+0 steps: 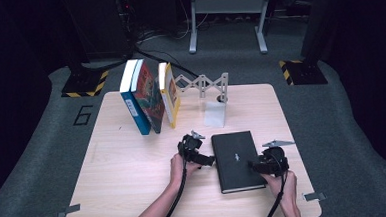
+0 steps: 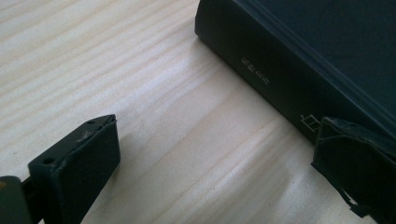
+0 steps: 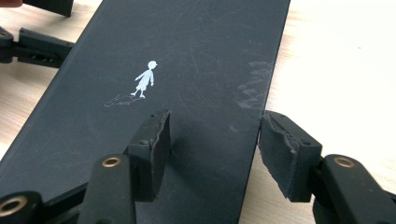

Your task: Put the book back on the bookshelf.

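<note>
Pale wood-grain table (image 1: pixel 135 181), flat matte black book (image 1: pixel 236 159), scuffed cover.

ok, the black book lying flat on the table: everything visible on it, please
The black book is a hardback lying flat, cover up, on the light wooden table. The matte cover is scuffed and carries a small white walking figure with a shadow. Its spine bears faint pale lettering. The left tool is open at the spine side, one jaw right up against the spine. The right tool hovers over the opposite edge, jaws apart, one above the cover, one just off it.
</note>
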